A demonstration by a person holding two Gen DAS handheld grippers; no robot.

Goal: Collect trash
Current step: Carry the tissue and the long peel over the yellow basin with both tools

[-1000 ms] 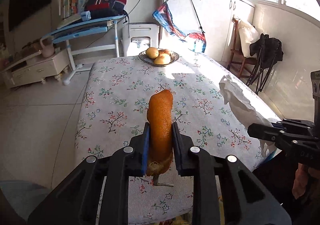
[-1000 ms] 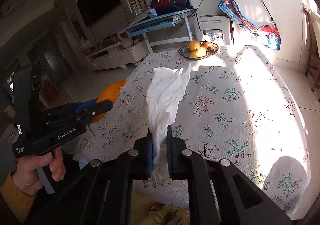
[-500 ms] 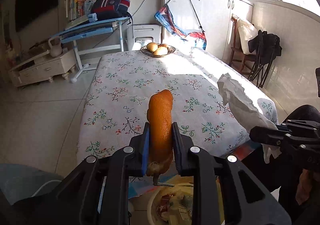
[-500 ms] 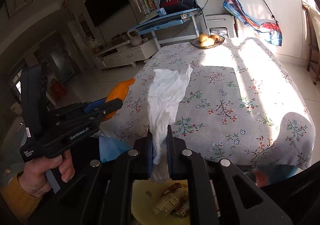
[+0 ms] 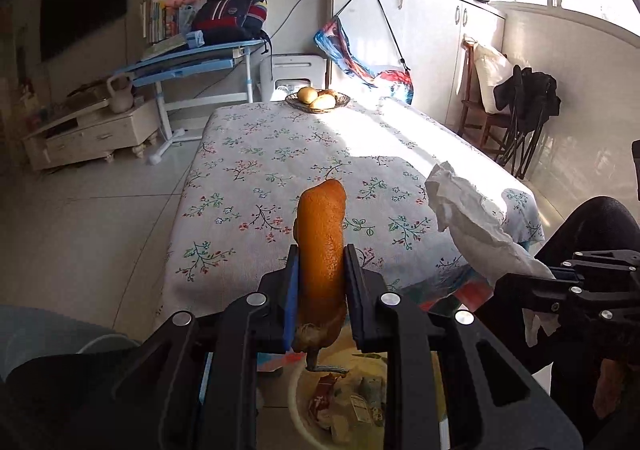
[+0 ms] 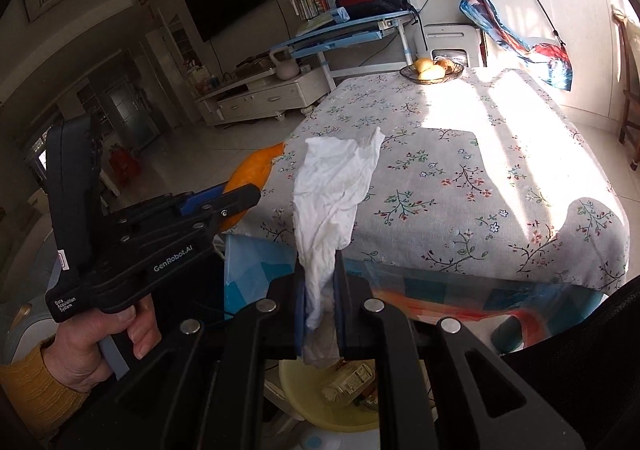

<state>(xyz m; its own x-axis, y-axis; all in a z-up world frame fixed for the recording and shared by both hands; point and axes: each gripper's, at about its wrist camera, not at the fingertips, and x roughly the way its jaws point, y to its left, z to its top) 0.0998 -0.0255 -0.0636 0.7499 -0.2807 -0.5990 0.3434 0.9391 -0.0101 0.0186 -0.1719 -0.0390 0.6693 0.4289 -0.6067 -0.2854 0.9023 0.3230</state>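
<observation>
Left wrist, pitted orange peel [image 5: 322, 246] clamped, crumpled white tissue [image 6: 332, 202] pinched

Gripper bodies hide much of the yellow bin [image 6: 308, 402] below; its wrappers [image 5: 352, 406] are too blurred to read, the rim cut off.

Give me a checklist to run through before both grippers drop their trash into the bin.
1. Left gripper shut on the orange peel: ok.
2. Right gripper shut on the tissue: ok.
3. Yellow bin below the tissue's lower end: ok.
4. Bin below the peel, in the left wrist view: ok, its rim shows just under the peel.
5. Room left in the bin: cannot tell; wrappers and a bottle already lie inside.
6. Both pieces clear of the table edge: ok.
</observation>
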